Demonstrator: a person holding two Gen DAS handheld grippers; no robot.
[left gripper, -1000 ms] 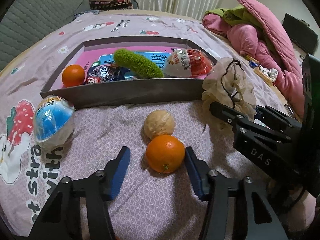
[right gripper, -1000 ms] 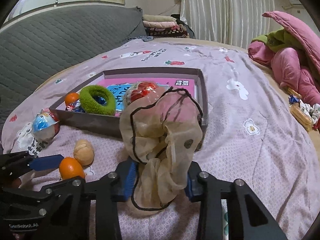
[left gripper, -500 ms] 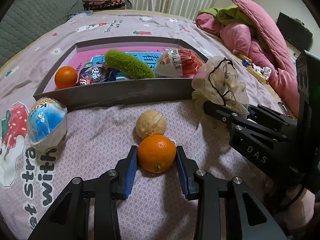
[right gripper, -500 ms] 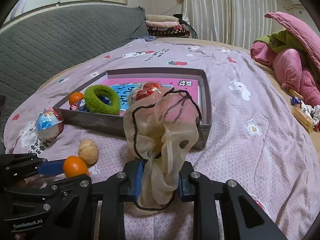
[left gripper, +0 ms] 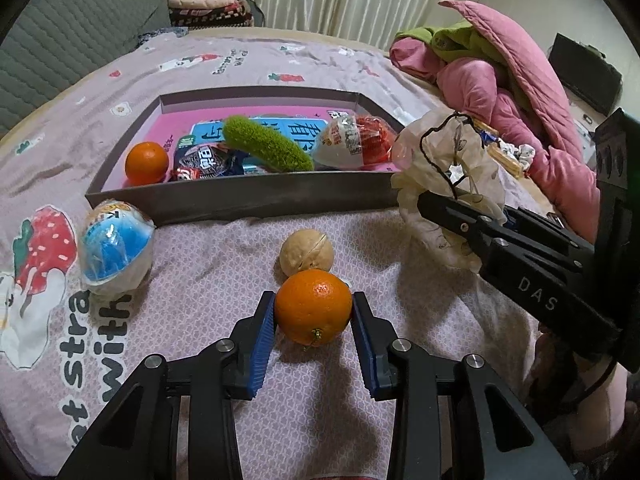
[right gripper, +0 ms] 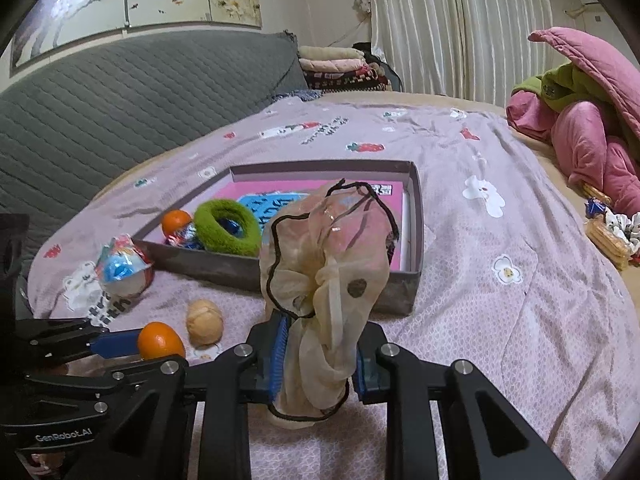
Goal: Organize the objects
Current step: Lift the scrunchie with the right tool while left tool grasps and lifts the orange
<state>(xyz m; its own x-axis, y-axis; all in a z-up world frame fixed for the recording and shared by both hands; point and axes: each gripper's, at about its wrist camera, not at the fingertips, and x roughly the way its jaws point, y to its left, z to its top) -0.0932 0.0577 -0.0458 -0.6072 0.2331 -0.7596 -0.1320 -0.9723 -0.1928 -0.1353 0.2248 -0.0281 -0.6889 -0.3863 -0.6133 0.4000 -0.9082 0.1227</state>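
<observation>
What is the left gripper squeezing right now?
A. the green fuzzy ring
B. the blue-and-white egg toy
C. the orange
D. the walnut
C. The left gripper has its blue pads pressed against both sides of the orange, while the walnut sits free just beyond it on the bedsheet.
</observation>
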